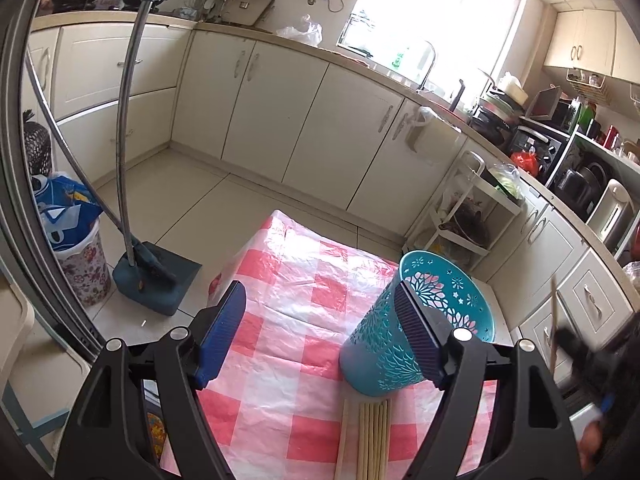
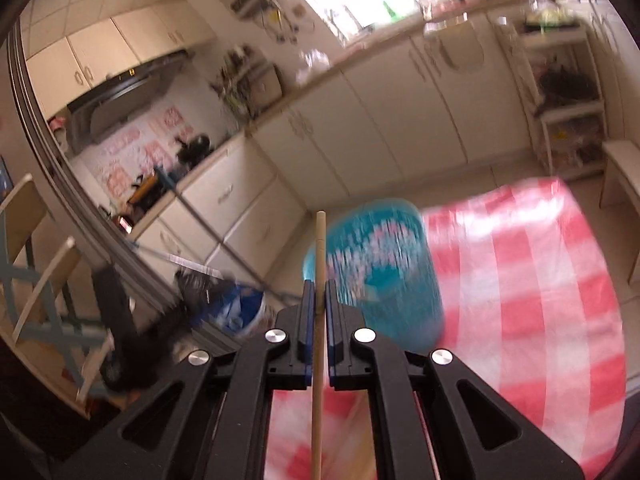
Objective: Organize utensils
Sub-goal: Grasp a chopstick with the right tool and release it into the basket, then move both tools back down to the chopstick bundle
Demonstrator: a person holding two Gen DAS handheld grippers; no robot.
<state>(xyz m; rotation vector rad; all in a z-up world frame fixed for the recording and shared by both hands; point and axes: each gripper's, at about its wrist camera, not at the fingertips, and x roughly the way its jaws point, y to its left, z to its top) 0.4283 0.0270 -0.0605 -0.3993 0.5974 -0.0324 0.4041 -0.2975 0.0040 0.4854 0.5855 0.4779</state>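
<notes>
A teal cut-out utensil holder (image 1: 416,320) stands on the red-and-white checked tablecloth (image 1: 296,304). Several pale wooden chopsticks (image 1: 370,438) lie side by side on the cloth in front of it. My left gripper (image 1: 320,328) is open and empty above the cloth, its right finger in front of the holder's wall. My right gripper (image 2: 319,300) is shut on a single wooden chopstick (image 2: 319,320), held upright to the left of the blurred holder (image 2: 380,268). The right gripper also shows blurred at the right edge of the left wrist view (image 1: 576,344), with its chopstick (image 1: 554,320).
The small table stands in a kitchen with cream cabinets (image 1: 280,100) around it. A dustpan and broom (image 1: 154,276) and a bin with a blue bag (image 1: 68,220) stand on the floor to the left. A white rack (image 1: 468,216) stands beyond the table.
</notes>
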